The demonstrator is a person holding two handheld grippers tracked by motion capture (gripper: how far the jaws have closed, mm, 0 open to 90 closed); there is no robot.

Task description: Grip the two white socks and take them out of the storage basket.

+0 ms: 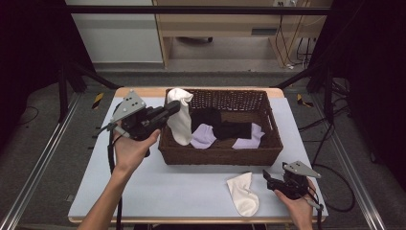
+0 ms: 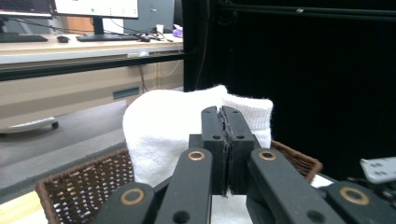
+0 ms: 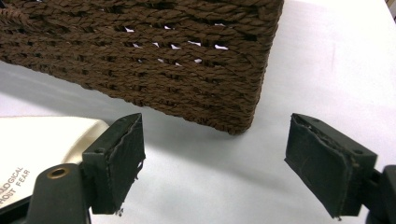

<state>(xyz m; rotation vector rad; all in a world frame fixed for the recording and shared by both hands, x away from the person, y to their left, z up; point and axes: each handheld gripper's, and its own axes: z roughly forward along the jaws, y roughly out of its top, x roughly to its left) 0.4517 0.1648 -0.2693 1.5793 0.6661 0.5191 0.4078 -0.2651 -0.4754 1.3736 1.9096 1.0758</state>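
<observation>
White sock (image 1: 180, 122) hangs pinched in the closed left claw (image 1: 175, 108); right claw (image 1: 266, 178) gapes wide, empty.

Bare forearms, no sleeves. Left gripper (image 1: 173, 109): black body, grey three-cornered plate on top, black cable trailing below the hand. Right gripper (image 1: 266, 176): built alike, with its own grey plate and black cable. Seen close, had matte black jaws, brass-coloured rivets at the linkage joints, small dark screws, and worn black pads (image 3: 122, 161) fraying at the edges.
</observation>
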